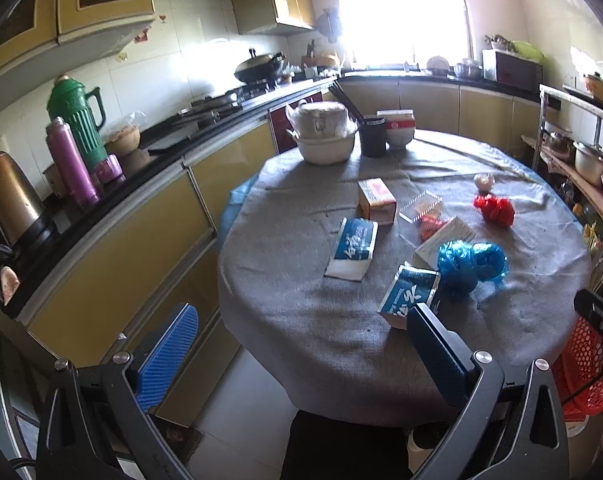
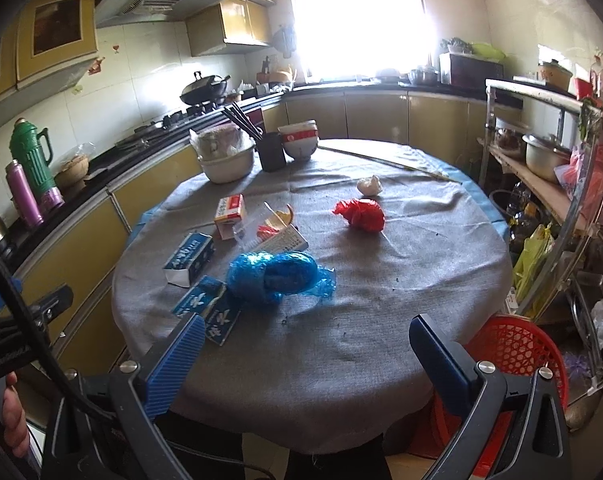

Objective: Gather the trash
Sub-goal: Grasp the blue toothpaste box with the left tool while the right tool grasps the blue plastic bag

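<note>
Trash lies scattered on the round grey-clothed table [image 2: 381, 304]: a crumpled blue plastic bag [image 2: 277, 276], a red plastic bag [image 2: 361, 214], a white crumpled wad [image 2: 369, 186], two blue-and-white cartons [image 2: 189, 258] [image 2: 209, 308], a small orange-and-white box [image 2: 231, 214] and a clear wrapper with a flat white pack [image 2: 277, 236]. The same blue bag [image 1: 469, 264] and red bag [image 1: 495, 208] show in the left wrist view. My left gripper [image 1: 301, 344] is open, low at the table's near left edge. My right gripper [image 2: 305, 344] is open above the near edge, holding nothing.
A red mesh basket [image 2: 517, 352] stands on the floor at the table's right, before a cluttered shelf rack [image 2: 549, 184]. Bowls [image 2: 299, 140], a lidded pot [image 2: 225, 156] and a chopstick holder [image 2: 271, 152] crowd the table's far side. A counter [image 1: 101, 196] with flasks and a kettle runs along the left.
</note>
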Demonstrator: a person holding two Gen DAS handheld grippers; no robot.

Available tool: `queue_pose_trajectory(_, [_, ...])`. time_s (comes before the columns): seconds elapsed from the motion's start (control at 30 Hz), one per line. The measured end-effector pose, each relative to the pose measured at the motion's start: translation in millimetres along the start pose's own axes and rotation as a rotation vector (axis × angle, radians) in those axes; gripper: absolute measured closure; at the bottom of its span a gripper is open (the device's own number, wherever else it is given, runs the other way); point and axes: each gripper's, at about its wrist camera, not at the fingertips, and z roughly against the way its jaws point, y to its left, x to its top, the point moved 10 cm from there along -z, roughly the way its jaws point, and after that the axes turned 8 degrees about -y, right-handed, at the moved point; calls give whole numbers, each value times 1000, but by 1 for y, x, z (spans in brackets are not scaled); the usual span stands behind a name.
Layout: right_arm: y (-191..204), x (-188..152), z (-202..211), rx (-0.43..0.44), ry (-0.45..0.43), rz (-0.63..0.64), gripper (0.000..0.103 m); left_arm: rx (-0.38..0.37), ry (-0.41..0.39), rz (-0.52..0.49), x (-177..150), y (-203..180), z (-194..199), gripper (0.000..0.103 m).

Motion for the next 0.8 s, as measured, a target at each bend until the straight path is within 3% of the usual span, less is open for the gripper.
queue_pose_trajectory(0.13, [-7, 0, -28, 34, 43, -20, 0, -34, 57, -3, -11, -8, -24, 0])
queue_pose_trajectory(0.27, [-4, -1, -66, 116, 102, -26, 0, -152, 145, 41, -23, -27, -51, 0])
queue_pose_trajectory(0.53, [6, -1, -136, 249, 188, -102, 9, -307, 297, 33, -47, -65, -90, 0])
queue_pose_trajectory(0.73, [7, -8, -176, 315, 256, -191, 9, -370, 322, 14, -48, -81, -111, 0])
queue_pose_trajectory(0.8, [8, -11, -184, 331, 271, -194, 20, -396, 319, 1, -46, -87, -117, 1])
